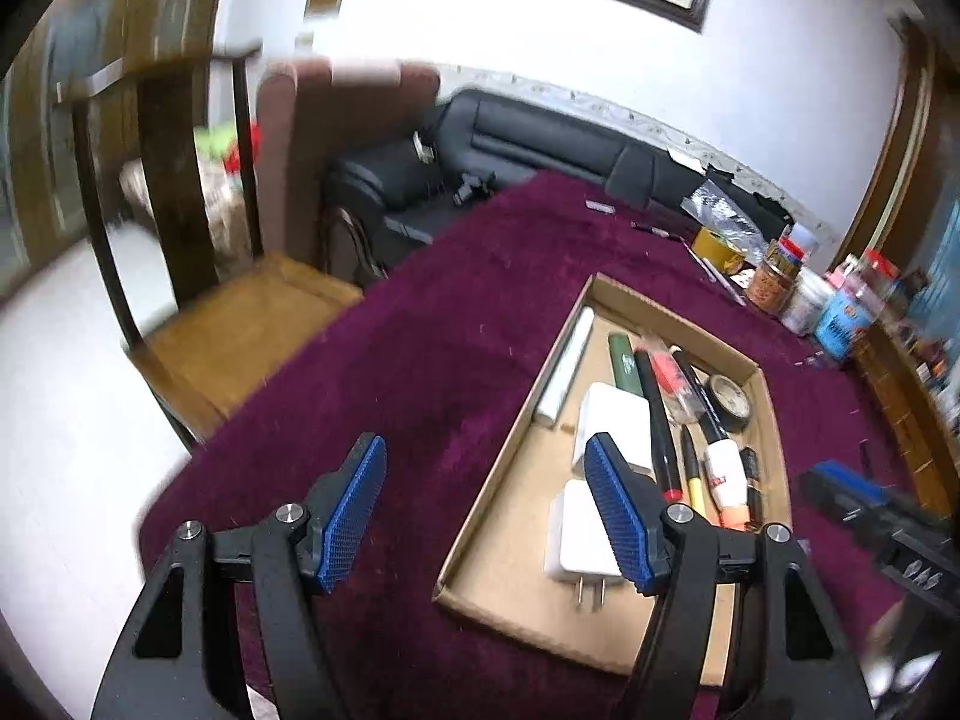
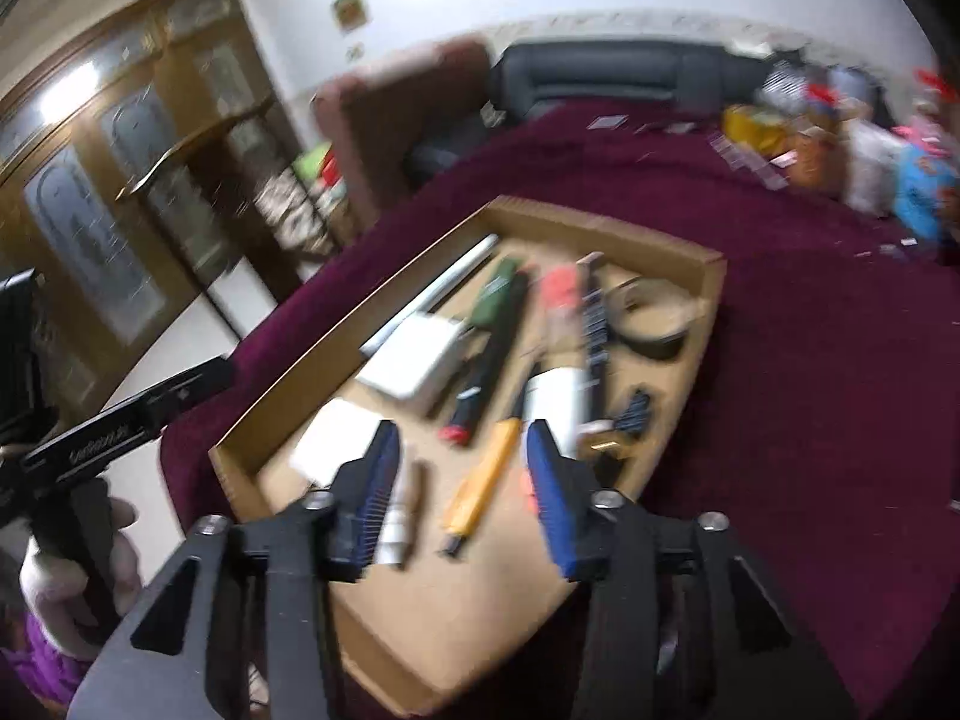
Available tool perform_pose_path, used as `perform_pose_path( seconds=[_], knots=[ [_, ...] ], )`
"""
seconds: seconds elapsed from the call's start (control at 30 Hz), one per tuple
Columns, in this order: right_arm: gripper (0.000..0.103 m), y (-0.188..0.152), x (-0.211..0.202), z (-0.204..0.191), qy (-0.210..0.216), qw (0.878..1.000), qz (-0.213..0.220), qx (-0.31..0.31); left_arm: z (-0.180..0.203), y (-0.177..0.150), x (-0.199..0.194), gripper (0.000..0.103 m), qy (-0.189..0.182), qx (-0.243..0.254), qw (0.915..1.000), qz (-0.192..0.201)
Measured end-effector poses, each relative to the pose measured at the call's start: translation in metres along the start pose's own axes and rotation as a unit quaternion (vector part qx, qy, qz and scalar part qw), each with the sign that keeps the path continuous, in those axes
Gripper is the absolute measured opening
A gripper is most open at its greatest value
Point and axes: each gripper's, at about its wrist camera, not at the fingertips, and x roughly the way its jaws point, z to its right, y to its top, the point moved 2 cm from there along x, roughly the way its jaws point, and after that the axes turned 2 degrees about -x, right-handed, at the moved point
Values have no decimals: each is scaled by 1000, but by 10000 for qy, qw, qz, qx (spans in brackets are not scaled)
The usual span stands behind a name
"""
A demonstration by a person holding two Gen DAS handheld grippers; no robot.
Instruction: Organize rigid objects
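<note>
A shallow cardboard tray (image 1: pixel 504 546) (image 2: pixel 456 600) lies on a maroon tablecloth (image 1: pixel 420 360). In it are a white tube (image 1: pixel 567 366), a green pen (image 1: pixel 624 360), a black marker with a red end (image 1: pixel 657 426), two white chargers (image 1: pixel 612 420), a tape roll (image 1: pixel 729 399) and a yellow pen (image 2: pixel 480 480). My left gripper (image 1: pixel 486 450) is open over the tray's left wall, holding nothing. My right gripper (image 2: pixel 462 438) is open above the tray's near end. The yellow pen lies on the tray floor below its gap, untouched. A small white and brown cylinder (image 2: pixel 402 516) rests beside its left finger.
Jars and bottles (image 1: pixel 798 276) and a yellow tape roll (image 1: pixel 720 246) crowd the table's far right edge. A wooden chair (image 1: pixel 240 330) stands at the table's left side, a black sofa (image 1: pixel 540 138) behind. A gloved hand (image 2: pixel 60 588) holds the left gripper.
</note>
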Motion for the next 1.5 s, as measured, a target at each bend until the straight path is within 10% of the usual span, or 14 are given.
perform_pose_path(
  seconds=[0.17, 0.67, 1.33, 1.5],
  knots=[
    [54, -6, -18, 25, -326, 9981, 347, 391, 40, 2, -18, 76, 490, 615, 9960, 421],
    [57, -43, -52, 70, -460, 9940, 556, 826, 108, -13, -21, 76, 666, 1281, 9895, 89],
    [57, -52, -39, 67, -550, 9947, 330, 806, 100, -22, -7, 76, 635, 1212, 9904, -177],
    [57, -52, -37, 63, -604, 9950, 316, 734, 95, -17, -24, 76, 644, 1062, 9917, 340]
  ],
)
